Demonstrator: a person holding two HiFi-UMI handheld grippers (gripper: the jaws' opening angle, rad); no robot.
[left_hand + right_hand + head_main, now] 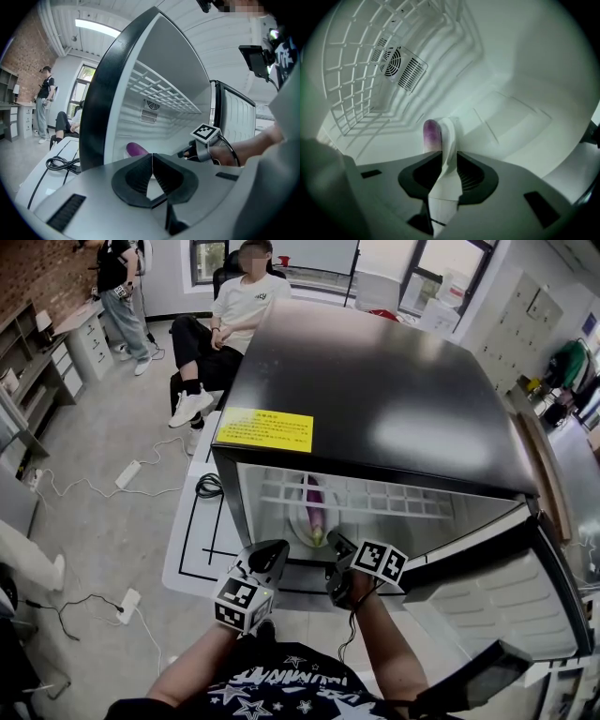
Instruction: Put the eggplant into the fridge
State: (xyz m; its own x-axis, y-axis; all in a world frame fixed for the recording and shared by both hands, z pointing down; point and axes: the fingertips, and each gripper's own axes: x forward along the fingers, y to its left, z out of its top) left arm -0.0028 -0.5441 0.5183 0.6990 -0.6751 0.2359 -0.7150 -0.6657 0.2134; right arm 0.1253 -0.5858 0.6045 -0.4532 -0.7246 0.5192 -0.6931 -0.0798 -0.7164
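Head view: the black boxy fridge (375,399) has its door open. A long purple eggplant (314,510) lies low inside the fridge, under the white wire shelf (375,495). Its long axis runs front to back, green stem end toward the fridge mouth. The left gripper (267,561) and right gripper (339,547) are at that mouth.

Left gripper view: jaws together, nothing between them, outside the fridge.

Right gripper view: jaws clamped on a thin white piece (449,140) touching the eggplant; plate rim or wrap, cannot tell.

Judgement: firm, light, slippery skin; grip mid-body, gently.

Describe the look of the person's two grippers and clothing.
Both the left gripper and right gripper have pale grey bodies, black jaw pads and a cube of black-and-white square markers. A thin black cable runs from the right one. The person wears a dark star-printed T-shirt.
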